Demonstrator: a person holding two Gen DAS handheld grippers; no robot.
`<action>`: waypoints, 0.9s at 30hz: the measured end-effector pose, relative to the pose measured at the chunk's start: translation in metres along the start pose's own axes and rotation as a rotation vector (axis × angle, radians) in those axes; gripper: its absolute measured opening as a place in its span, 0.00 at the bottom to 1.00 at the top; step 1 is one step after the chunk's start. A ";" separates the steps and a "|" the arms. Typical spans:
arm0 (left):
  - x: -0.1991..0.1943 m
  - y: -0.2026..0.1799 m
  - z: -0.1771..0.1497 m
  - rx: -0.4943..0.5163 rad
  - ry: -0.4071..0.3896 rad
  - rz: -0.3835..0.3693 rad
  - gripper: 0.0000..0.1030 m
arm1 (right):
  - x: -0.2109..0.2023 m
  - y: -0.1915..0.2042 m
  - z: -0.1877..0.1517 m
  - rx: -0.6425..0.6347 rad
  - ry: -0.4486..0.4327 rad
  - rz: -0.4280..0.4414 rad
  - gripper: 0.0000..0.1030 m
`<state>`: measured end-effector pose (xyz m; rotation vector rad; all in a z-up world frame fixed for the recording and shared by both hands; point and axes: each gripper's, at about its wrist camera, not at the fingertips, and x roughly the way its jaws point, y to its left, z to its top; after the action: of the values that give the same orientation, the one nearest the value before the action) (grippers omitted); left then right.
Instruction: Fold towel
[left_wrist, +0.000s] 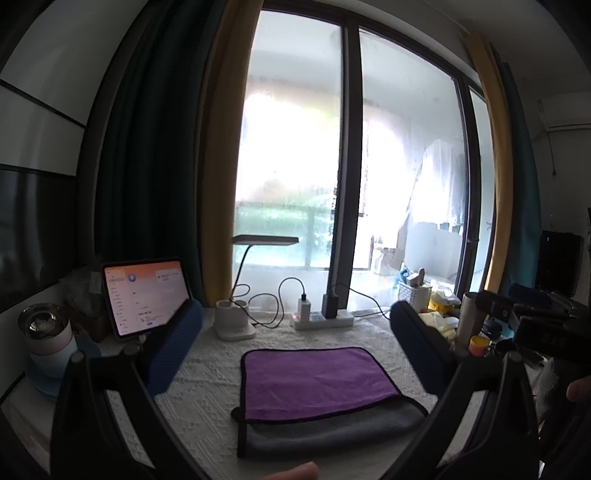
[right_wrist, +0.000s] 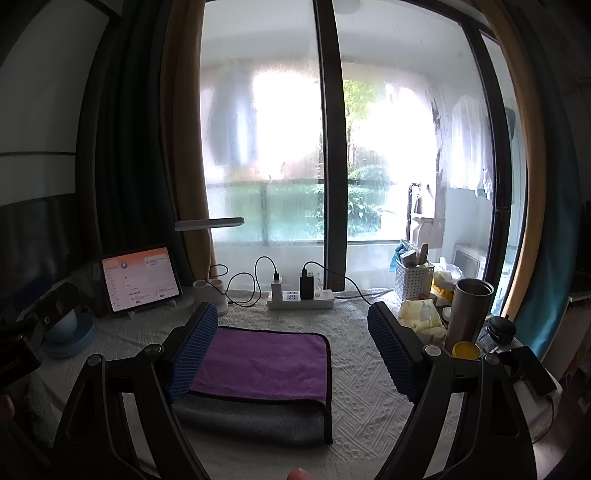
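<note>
The towel lies folded on the white textured tablecloth, its purple face on top and a grey layer showing along the near edge. It also shows in the right wrist view. My left gripper is open and empty, held above and behind the towel, fingers spread to either side. My right gripper is open and empty, above the towel's right part; its left finger overlaps the towel's left edge in view. The right gripper's body shows at the right of the left wrist view.
A lit tablet stands at the back left beside a cup. A lamp base and power strip with cables sit at the back. A white basket, steel tumbler, yellow lid and phone crowd the right.
</note>
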<state>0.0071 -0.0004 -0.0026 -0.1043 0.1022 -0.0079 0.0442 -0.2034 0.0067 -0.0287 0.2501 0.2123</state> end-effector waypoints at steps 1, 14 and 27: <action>0.001 0.000 0.000 0.001 0.003 0.000 0.99 | 0.001 0.000 -0.002 0.002 0.003 0.001 0.83; 0.052 0.007 -0.035 -0.003 0.154 0.027 0.99 | 0.047 -0.019 -0.022 0.015 0.118 -0.011 0.83; 0.130 0.027 -0.102 -0.012 0.405 0.041 0.98 | 0.134 -0.036 -0.075 0.022 0.367 0.050 0.81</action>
<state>0.1256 0.0141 -0.1196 -0.1113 0.5094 0.0128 0.1607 -0.2154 -0.0995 -0.0395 0.6192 0.2531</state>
